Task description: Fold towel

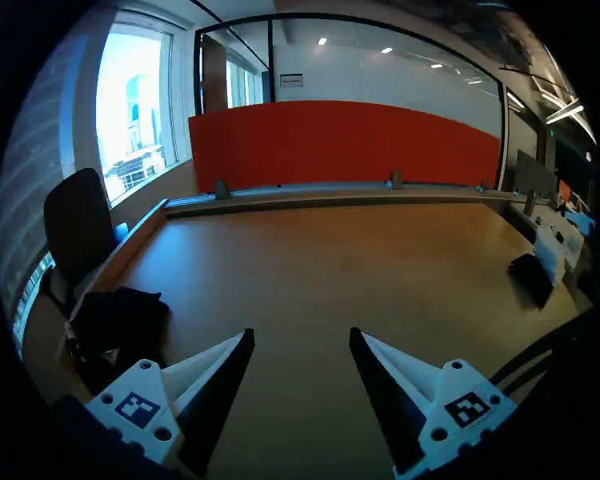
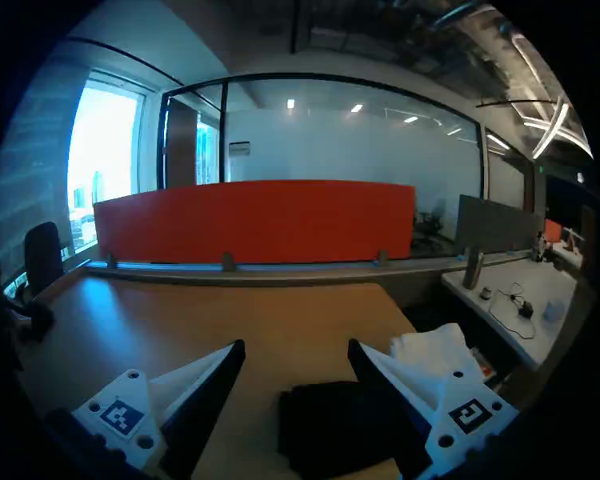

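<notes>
Currently the left gripper [image 1: 300, 332] hovers over the wooden counter [image 1: 324, 248], jaws wide apart, nothing between them. The right gripper [image 2: 295, 344] also has its jaws wide apart and holds nothing. In the right gripper view the black towel [image 2: 340, 424] lies on the counter at 6 o'clock, partly covered by 1 finger, with a white cloth [image 2: 432, 344] just beside it at 4 o'clock. In the left gripper view the towel sits at 3 o'clock by the counter edge. A red divider [image 1: 340, 144] stands at 12 o'clock.
</notes>
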